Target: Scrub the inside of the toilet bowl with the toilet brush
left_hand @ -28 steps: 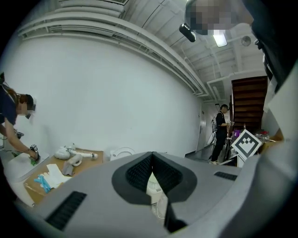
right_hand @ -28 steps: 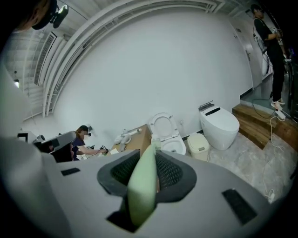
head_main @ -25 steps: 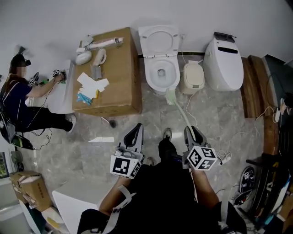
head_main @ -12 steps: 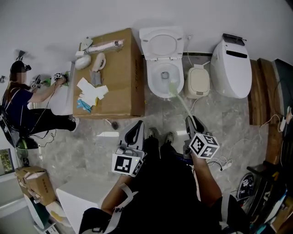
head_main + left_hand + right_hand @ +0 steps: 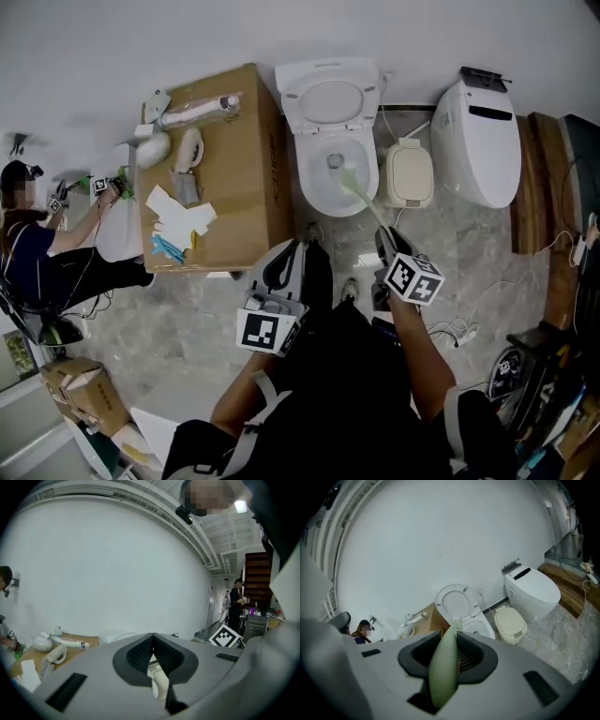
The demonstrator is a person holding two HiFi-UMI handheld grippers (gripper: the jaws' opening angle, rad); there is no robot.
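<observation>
**Brush head down in the bowl, tight quarters on both sides**

My right tool (image 5: pixel 383 237) is clamped on the pale green handle of the toilet brush (image 5: pixel 362 200). In the right gripper view the handle fills the gap between the jaws of that tool (image 5: pixel 450 654) and runs forward toward the toilet bowl (image 5: pixel 482 627). From the head view, the brush slants up and left from my tool, crosses the front right part of the toilet bowl's rim (image 5: pixel 307 184), and its head sits inside the bowl near the water at the bottom. The lid (image 5: pixel 330 97) stands raised behind the bowl, against the wall.

My left tool (image 5: pixel 287 259) hangs in front of the bowl, off its left front edge, with its jaws together and nothing between them.

A cardboard box (image 5: pixel 234 202) stands just left of the bowl, its right edge leaving only a narrow gap along the rim. Just right of the bowl sits a small beige bin (image 5: pixel 410 175), and beyond that a second white toilet (image 5: pixel 478 131). The marble floor (image 5: pixel 478 253) in front of the bowl is where my legs stand; the open stretch lies to the front right. A person (image 5: pixel 28 246) sits well left of the bowl, past the box.
</observation>
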